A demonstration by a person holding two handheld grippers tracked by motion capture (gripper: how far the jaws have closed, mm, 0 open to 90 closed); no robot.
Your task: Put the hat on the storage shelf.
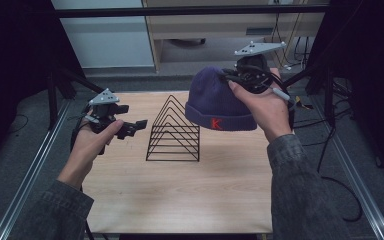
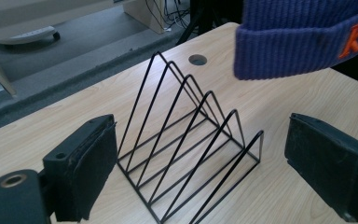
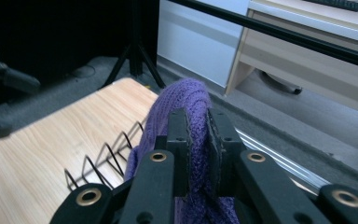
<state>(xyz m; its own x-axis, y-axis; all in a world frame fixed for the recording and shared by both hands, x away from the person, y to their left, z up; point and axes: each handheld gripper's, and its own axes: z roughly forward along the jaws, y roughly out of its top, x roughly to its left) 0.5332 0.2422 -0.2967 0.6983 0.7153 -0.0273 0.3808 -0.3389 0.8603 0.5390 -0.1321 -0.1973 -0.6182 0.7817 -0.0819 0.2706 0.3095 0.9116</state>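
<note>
The right gripper [image 3: 197, 154] pinches the hat [image 1: 215, 102], lifted; the rack [image 1: 174, 131] below it is bare. The left gripper [image 2: 198, 163], wide open and empty, faces the rack. Hanging looks undone.

Left gripper [image 1: 130, 127] jaws spread wide, held low, right gripper [image 3: 198, 140] raised, jaws clamped together
</note>
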